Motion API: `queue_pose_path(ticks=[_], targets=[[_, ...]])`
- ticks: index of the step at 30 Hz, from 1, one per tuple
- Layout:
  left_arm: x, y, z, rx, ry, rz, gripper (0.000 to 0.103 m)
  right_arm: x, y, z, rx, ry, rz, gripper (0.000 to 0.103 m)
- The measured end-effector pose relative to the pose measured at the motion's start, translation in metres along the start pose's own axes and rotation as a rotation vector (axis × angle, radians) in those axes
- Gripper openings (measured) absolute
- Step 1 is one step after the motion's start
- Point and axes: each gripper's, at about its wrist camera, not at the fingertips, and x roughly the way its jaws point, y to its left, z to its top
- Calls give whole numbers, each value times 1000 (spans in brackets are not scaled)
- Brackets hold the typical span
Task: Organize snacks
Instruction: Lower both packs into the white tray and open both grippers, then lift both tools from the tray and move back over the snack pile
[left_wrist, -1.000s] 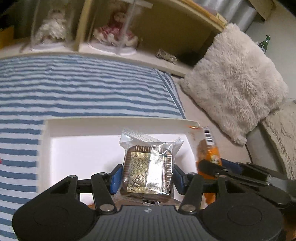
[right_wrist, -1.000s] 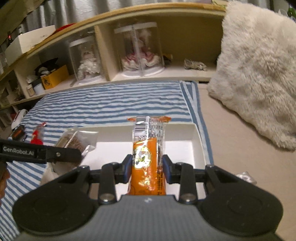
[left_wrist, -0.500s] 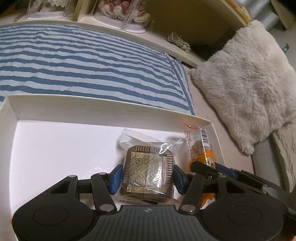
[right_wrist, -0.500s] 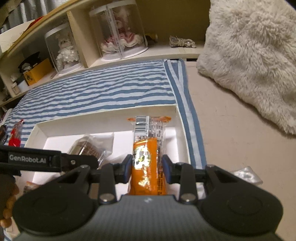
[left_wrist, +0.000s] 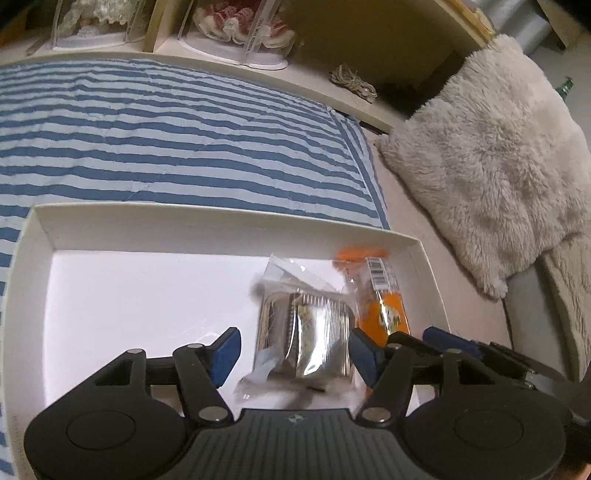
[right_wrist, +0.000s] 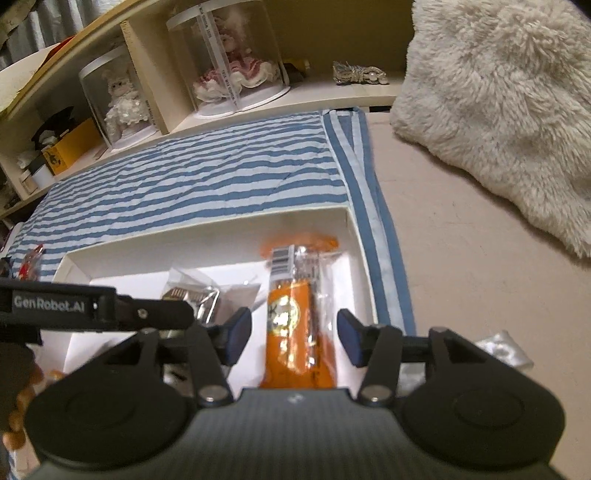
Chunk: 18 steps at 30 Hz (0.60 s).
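A shallow white box (left_wrist: 221, 225) (right_wrist: 207, 240) lies on the striped blanket. My left gripper (left_wrist: 295, 350) hangs over its right part, jaws opening; the clear-wrapped brown biscuit packet (left_wrist: 306, 325) (right_wrist: 192, 291) sits blurred between the blue pads (left_wrist: 225, 350) with gaps on both sides. My right gripper (right_wrist: 293, 338), beside it at the box's right end, is also opening; the orange snack bar (right_wrist: 291, 314) (left_wrist: 384, 302) lies between its pads (right_wrist: 349, 341) without touching them. Both packets rest in the box.
A blue-and-white striped blanket (left_wrist: 166, 140) covers the surface. A fluffy cream pillow (left_wrist: 491, 155) lies to the right. A low shelf (right_wrist: 258, 99) behind holds dolls in clear cases. A red wrapper (right_wrist: 31, 260) lies at the left, a crumpled clear wrapper (right_wrist: 502, 349) at the right.
Both grippers sank toward the white box, then their jaws spread. The biscuit packet and the orange bar, gripped before, now sit loose between the pads.
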Motion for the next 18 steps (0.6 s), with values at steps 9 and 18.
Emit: queue_pose_path(ticks=[9, 18], targets=[[-31, -1, -10, 50, 0, 20, 72, -26, 3, -14, 4, -3, -13, 64], [-56, 0, -24, 118, -17, 66, 95, -55, 7, -26, 7, -24, -34, 74]])
